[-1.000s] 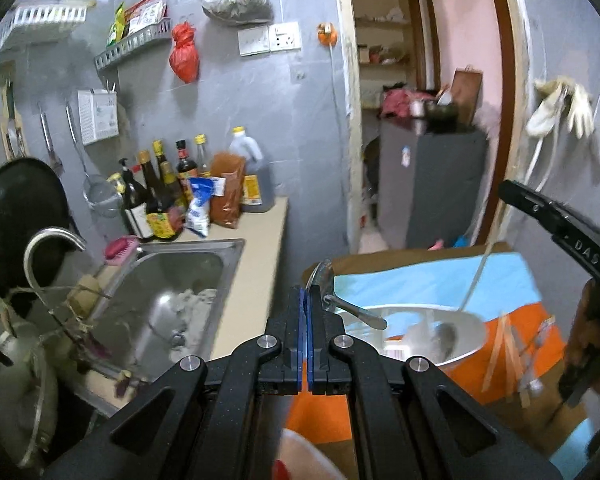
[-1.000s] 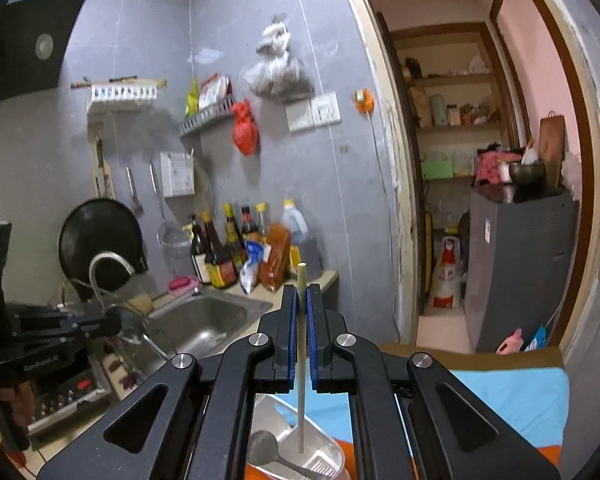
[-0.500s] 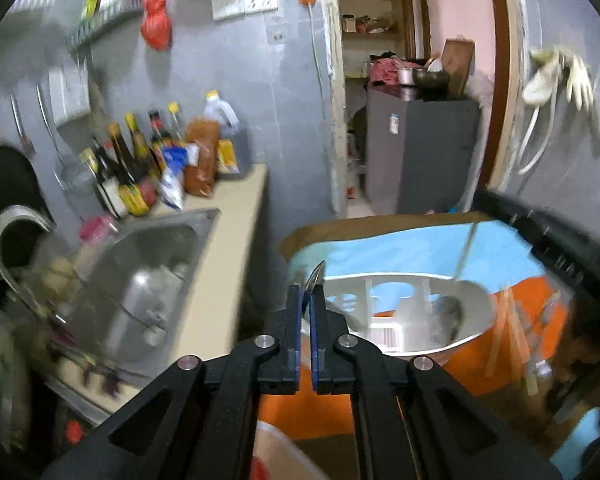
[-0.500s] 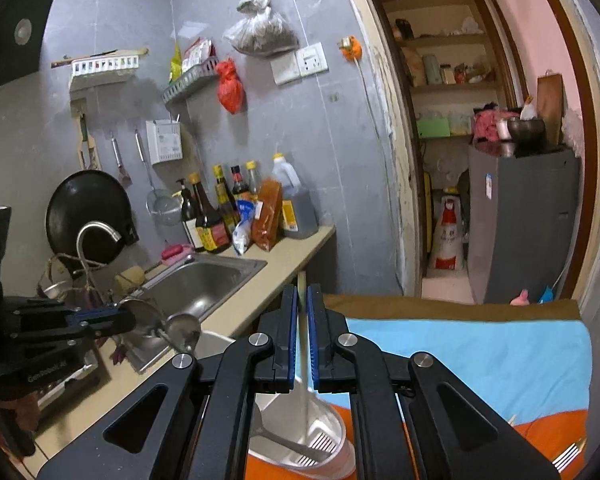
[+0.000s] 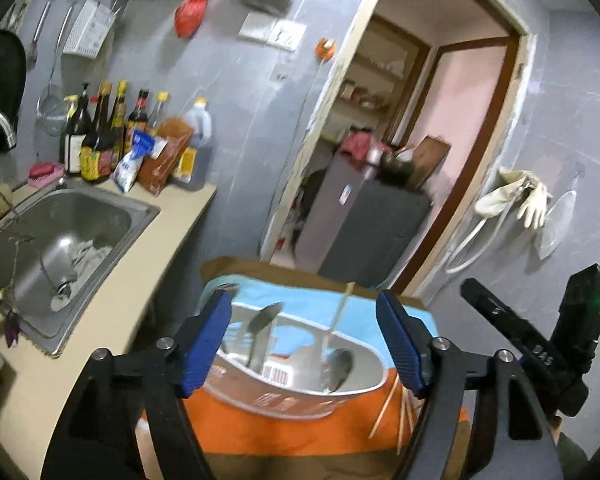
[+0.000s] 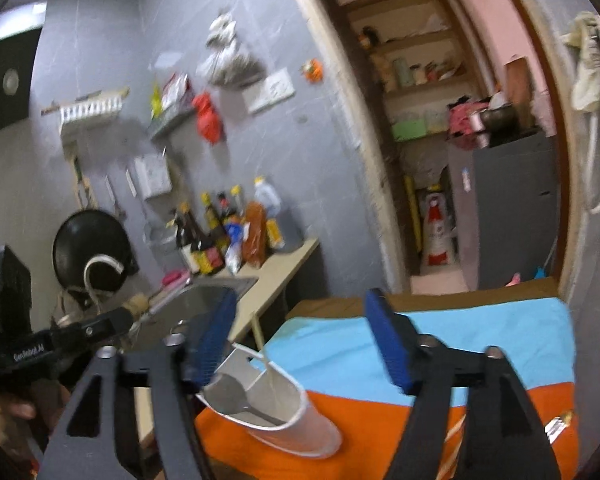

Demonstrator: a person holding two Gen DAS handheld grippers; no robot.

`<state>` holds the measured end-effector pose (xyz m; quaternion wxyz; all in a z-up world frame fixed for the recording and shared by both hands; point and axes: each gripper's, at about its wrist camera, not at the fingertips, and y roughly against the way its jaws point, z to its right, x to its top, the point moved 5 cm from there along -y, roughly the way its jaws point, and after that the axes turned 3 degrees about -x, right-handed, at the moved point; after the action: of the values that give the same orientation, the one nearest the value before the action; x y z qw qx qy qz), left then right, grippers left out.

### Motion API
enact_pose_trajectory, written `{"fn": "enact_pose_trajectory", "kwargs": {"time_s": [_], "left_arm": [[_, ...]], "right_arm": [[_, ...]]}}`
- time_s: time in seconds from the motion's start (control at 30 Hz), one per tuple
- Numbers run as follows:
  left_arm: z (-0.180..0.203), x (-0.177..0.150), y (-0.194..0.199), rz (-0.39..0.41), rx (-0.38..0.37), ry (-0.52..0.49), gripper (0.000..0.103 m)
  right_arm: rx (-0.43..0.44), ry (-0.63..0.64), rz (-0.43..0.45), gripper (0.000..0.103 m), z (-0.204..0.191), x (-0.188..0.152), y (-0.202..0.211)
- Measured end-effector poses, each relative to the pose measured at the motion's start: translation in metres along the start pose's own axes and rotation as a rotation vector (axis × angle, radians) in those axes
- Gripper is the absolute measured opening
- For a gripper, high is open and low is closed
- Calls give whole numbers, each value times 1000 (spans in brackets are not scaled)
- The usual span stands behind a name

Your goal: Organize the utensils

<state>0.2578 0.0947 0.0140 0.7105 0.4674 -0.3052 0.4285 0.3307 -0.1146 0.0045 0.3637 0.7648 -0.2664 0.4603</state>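
Both claws of mine stand released: the left gripper point(image 5: 304, 340) and the right gripper point(image 6: 300, 340) have just been opening, and nothing is pressed between their blue pads. Directly ahead of both, on the orange and blue cloth point(image 6: 480, 344), stands the white utensil holder point(image 5: 300, 376). Inside it a spoon point(image 5: 260, 336) stands upright and one chopstick point(image 5: 336, 320) leans, its long axis nearly vertical. Loose chopsticks point(image 5: 396, 412) lie to the right of the holder, nearer to my right hand, I think. Both hands point slightly downward toward the holder.
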Motion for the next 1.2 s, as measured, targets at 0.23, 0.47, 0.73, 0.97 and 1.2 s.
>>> {"fn": "enact_pose_trajectory", "kwargs": {"time_s": [0.23, 0.47, 0.73, 0.97, 1.2], "left_arm": [[41, -11, 1, 115, 30, -36, 97], [85, -34, -9, 141, 22, -142, 97], [124, -85, -44, 32, -37, -175, 97], [153, -148, -82, -114, -67, -189, 97], [172, -193, -106, -241, -109, -165, 94]], "right_arm": [[-100, 41, 131, 103, 31, 15, 60], [-202, 85, 200, 103, 66, 14, 111], [-287, 102, 127, 103, 120, -20, 137], [-295, 110, -15, 103, 165, -57, 126], [-310, 107, -192, 100, 198, -93, 102]]}}
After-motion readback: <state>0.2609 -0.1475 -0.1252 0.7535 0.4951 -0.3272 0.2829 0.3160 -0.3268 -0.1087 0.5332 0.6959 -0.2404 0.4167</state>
